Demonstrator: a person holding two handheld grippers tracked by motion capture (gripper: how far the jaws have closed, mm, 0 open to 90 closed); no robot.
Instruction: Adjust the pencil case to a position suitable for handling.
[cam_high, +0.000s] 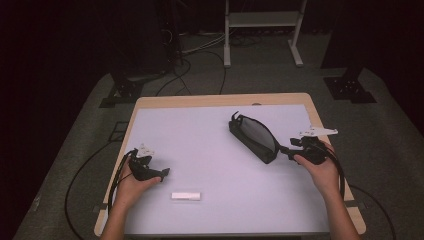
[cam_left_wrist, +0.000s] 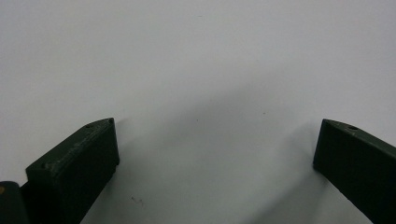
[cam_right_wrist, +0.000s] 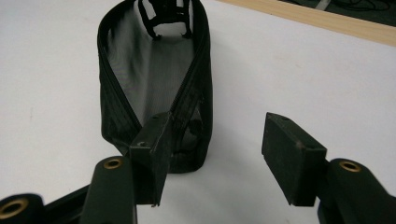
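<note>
Lying on the right half of the table (cam_high: 215, 125), the pouch (cam_high: 254, 137) runs its long axis on a diagonal, far end up and toward the middle, near end down and toward the right hand; its zip is open and the mouth gapes upward.

The right gripper (cam_high: 290, 149) sits at that near end; in the right gripper view (cam_right_wrist: 212, 158) its jaws stand apart with bare table between them, and one jaw overlaps the pouch's (cam_right_wrist: 154, 88) near corner, though I cannot tell whether it touches the fabric; nothing is pinched, so I judge it released rather than gripping.

The left gripper (cam_high: 162, 174) rests well apart on the left side of the table, jaws wide, with plain table between them in its own view (cam_left_wrist: 215, 154); it holds nothing.

A small white bar (cam_high: 186, 196) lies near the front edge, just beside the left gripper and well away from the pouch.

So the right hand is far nearer the pouch, and in line with its long axis; the left is nearer the bar; any grip on the pouch's end would likely call for the right jaws to shift sideways until the corner lies between them.
</note>
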